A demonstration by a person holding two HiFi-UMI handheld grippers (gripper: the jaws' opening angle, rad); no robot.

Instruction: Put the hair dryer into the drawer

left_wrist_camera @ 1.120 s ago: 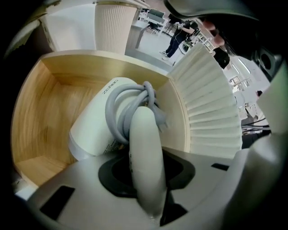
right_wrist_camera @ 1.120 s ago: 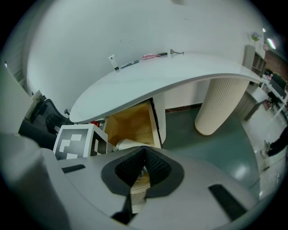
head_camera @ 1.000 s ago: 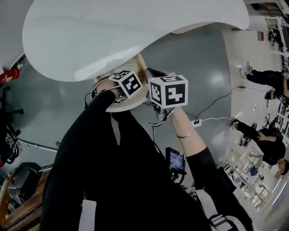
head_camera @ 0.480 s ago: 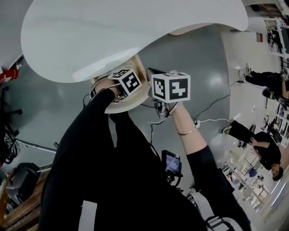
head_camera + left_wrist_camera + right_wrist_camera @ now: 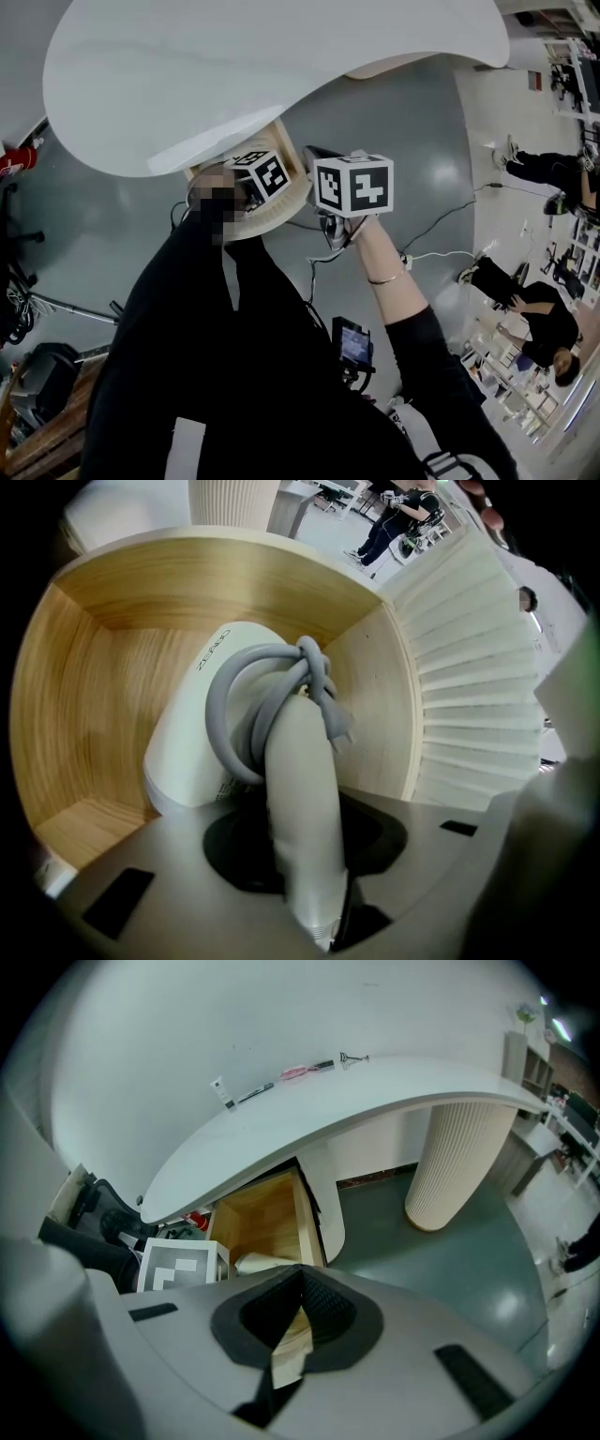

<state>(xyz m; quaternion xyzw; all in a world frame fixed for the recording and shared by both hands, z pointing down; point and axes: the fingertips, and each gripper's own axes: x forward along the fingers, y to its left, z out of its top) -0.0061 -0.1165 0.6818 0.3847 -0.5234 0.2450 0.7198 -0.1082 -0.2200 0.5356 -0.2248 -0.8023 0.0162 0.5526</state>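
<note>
The white hair dryer (image 5: 211, 719) has its grey cord (image 5: 272, 682) knotted around it. Its head lies inside the open wooden drawer (image 5: 103, 658), and its handle runs back between the jaws of my left gripper (image 5: 305, 846), which is shut on that handle. In the head view only the left marker cube (image 5: 263, 174) shows, over the drawer (image 5: 287, 137) under the white tabletop. My right gripper (image 5: 298, 1283) hovers beside and above the drawer (image 5: 258, 1215), its fingertips meeting with nothing between them. Its cube (image 5: 353, 185) sits right of the left one.
The white tabletop (image 5: 234, 75) overhangs the drawer. A fluted white pedestal (image 5: 459, 1166) stands on the grey floor to the right. A cable and power strip (image 5: 411, 254) lie on the floor. People (image 5: 544, 164) are at the far right. Small items (image 5: 309, 1069) lie on the tabletop.
The left marker cube has tipped slightly over the drawer. Both grippers otherwise stay where they were, and the left grip is the same.
</note>
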